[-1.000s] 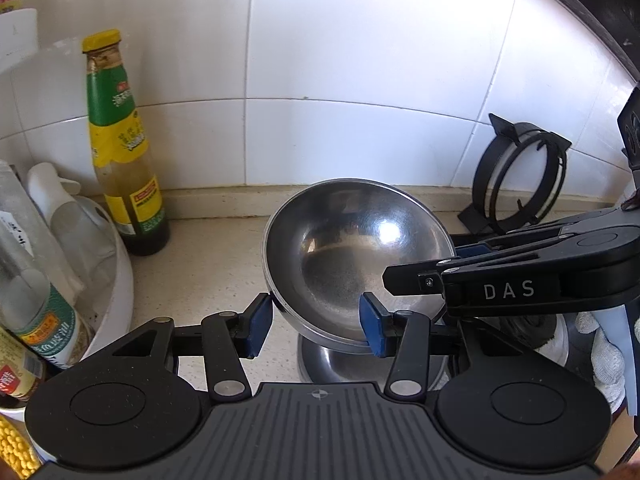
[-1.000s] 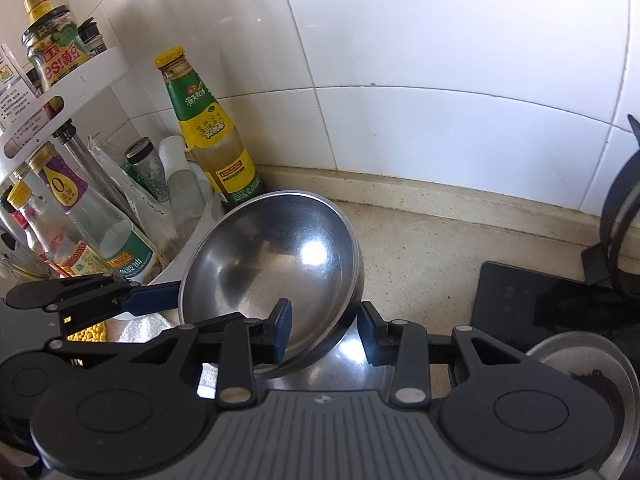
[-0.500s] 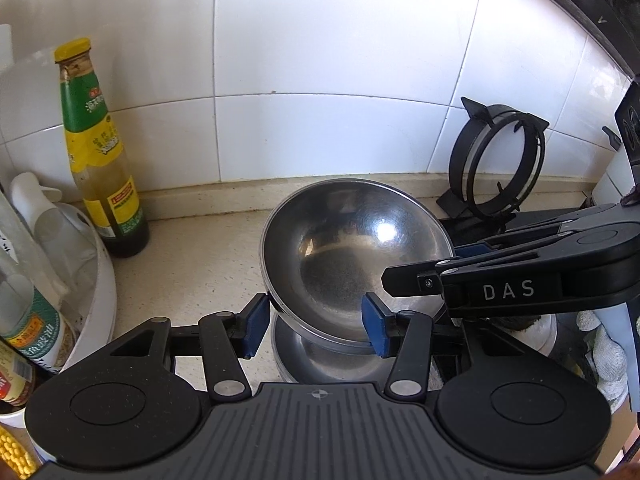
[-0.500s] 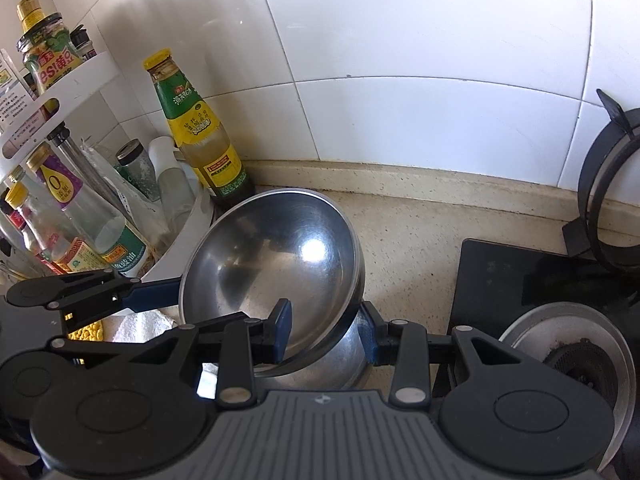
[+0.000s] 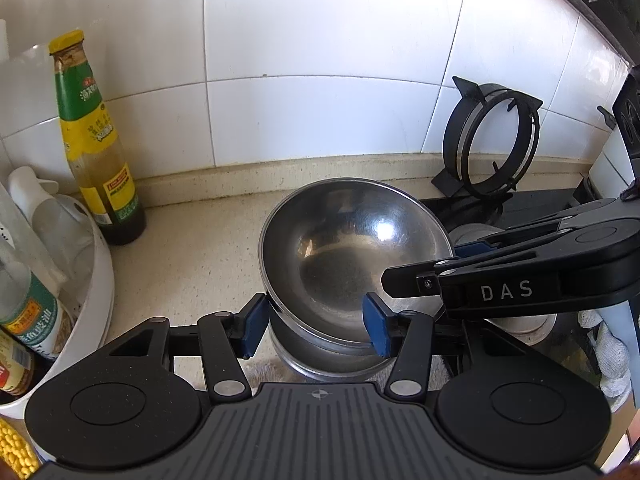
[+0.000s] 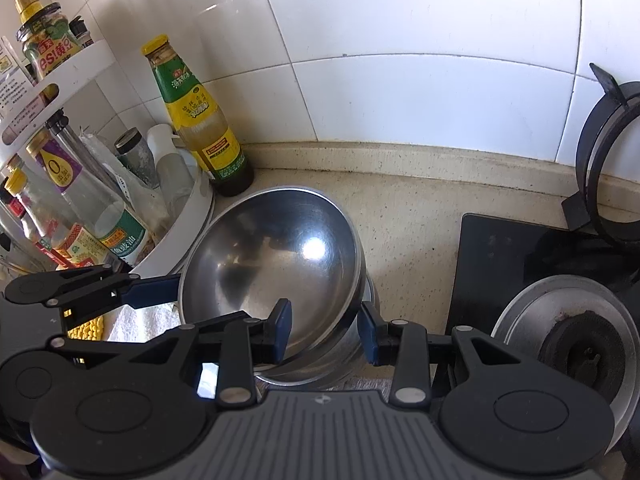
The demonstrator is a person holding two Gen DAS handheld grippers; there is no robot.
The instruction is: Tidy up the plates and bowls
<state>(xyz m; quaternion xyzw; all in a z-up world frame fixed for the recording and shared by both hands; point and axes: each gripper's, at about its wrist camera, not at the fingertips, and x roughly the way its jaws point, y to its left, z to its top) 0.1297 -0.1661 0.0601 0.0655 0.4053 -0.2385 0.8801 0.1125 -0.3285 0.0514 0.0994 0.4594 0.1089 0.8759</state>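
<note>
Steel upper bowl (image 5: 352,252) sits tilted in a lower steel bowl (image 5: 332,354) on the speckled beige surface (image 5: 208,248), its near rim lying between the jaws of both grippers: the left gripper (image 5: 316,326) has its blue pads apart at the near-left rim, seemingly without clamping, and the right gripper (image 6: 325,330) straddles the near-right rim, one pad inside the bowl and one outside, contact not confirmable. Neither gripper is clearly nearer; settling the upper bowl level into the lower one is judged the step in hand. Room is tight: a white condiment rack (image 6: 188,220) stands just beside on the left, a sauce bottle (image 6: 196,120) behind, the black hob (image 6: 504,256) on the right.
</note>
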